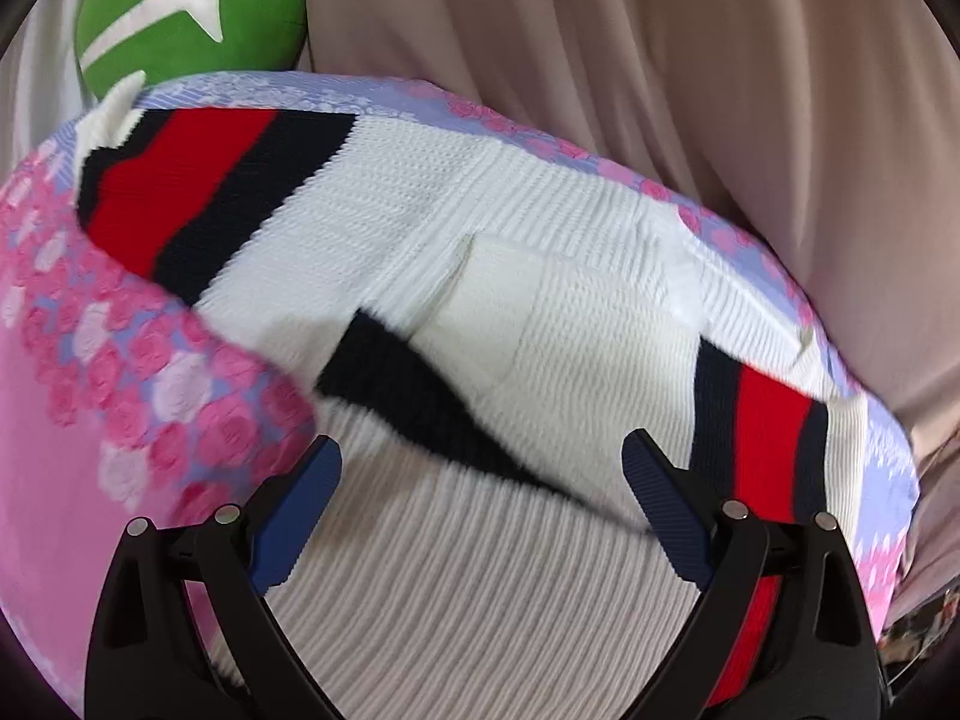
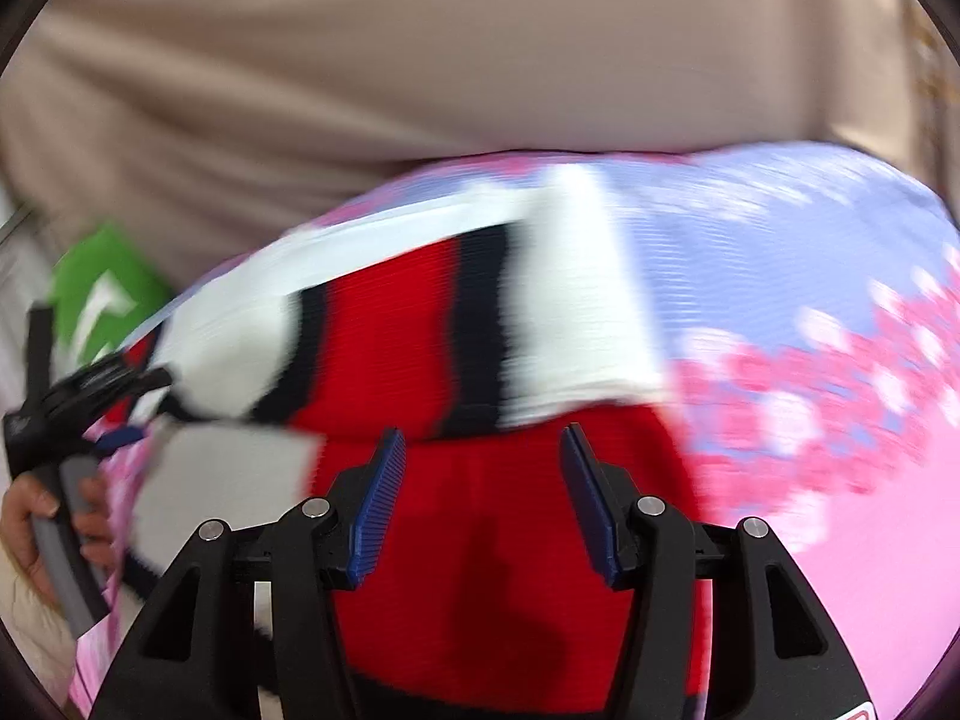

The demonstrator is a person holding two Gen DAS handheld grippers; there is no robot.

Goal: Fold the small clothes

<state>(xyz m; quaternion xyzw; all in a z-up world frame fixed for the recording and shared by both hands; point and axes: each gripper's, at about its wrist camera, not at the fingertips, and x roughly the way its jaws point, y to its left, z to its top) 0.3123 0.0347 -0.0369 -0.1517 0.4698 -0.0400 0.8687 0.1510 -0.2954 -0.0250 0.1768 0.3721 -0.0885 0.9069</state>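
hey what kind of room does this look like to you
Probably a bedroom: the knitted sweater lies on a pink floral bedspread, with a beige curtain behind and a green cushion at the far edge.

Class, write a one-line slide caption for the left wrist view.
Open left hand-held gripper over a white ribbed knit sweater with red and navy stripes, on a pink floral bedsheet.

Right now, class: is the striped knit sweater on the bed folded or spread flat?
Partly folded. The sweater has a striped sleeve laid back over its white body, with layers overlapping; the fold is not finished.
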